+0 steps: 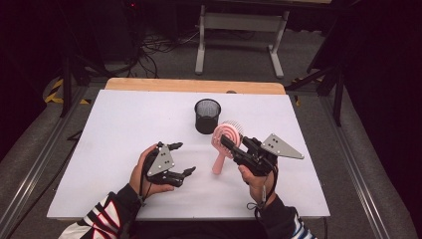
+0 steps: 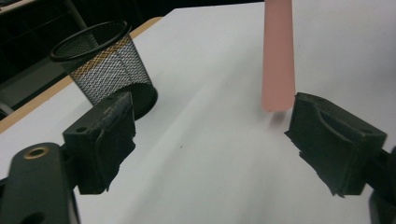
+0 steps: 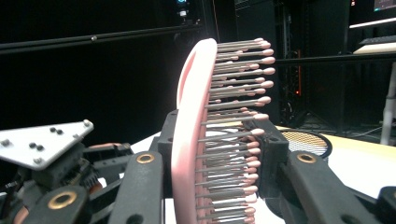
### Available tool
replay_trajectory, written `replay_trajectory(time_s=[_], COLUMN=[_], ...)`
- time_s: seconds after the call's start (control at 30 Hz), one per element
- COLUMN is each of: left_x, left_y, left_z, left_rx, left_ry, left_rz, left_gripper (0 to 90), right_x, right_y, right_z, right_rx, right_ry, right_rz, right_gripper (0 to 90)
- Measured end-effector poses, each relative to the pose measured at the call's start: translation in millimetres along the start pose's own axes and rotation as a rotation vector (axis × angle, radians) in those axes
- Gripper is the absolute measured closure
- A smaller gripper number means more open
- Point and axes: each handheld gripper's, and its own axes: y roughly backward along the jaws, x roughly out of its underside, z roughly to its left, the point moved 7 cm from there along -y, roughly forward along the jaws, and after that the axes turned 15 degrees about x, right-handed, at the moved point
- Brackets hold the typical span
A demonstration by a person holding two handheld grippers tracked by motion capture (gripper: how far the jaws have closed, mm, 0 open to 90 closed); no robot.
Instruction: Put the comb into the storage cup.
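Above the white table (image 1: 124, 129), right gripper (image 1: 230, 143) clamps the pink hairbrush (image 1: 225, 139) by its head, handle hanging down, just in front of the black mesh cup (image 1: 207, 115). Left gripper (image 1: 182, 159) spread wide, holding nothing.

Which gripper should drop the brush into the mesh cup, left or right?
Right. The right gripper is shut on the pink hairbrush beside the mesh cup; the left gripper is open and holds nothing.
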Motion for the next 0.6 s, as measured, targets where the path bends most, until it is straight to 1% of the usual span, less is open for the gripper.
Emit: replay_trajectory(time_s=[0.03, 0.1, 0.17, 0.2, 0.27, 0.33, 0.37, 0.6], left_x=[1.6, 5.5, 10.8, 13.4, 18.7, 22.7, 25.3, 42.2], left_y=[2.9, 9.5, 18.4, 21.9, 30.4, 38.2, 42.0, 66.1], left_z=[1.2, 3.1, 6.1, 6.2, 7.8, 8.4, 9.5, 13.3], left_rx=[-0.007, -0.008, -0.021, -0.013, -0.023, -0.02, -0.032, -0.06], left_ry=[0.005, 0.002, 0.008, 0.017, 0.023, 0.028, 0.031, 0.056], left_rz=[0.001, 0.005, 0.009, 0.007, 0.004, -0.002, -0.001, -0.002], left_gripper=[15.1, 14.4, 13.1, 12.6, 10.7, 10.0, 9.5, 8.2], right_x=[0.0, 0.0, -0.4, -0.6, -1.0, -2.3, -3.0, -9.5], right_y=[0.2, 0.4, 1.0, 1.2, 1.4, 1.8, 1.9, 1.9], right_z=[-0.1, -0.2, -1.1, -1.5, -3.3, -4.6, -5.1, -8.4], right_rx=[0.0, -0.002, 0.004, 0.003, 0.01, 0.01, 0.015, 0.021], right_ry=[0.008, 0.011, 0.02, 0.019, 0.026, 0.027, 0.03, 0.041], right_rz=[-0.001, -0.001, -0.002, -0.003, -0.004, -0.009, -0.01, -0.025], right_gripper=[63.1, 63.1, 63.0, 63.1, 63.1, 63.1, 63.1, 63.1])
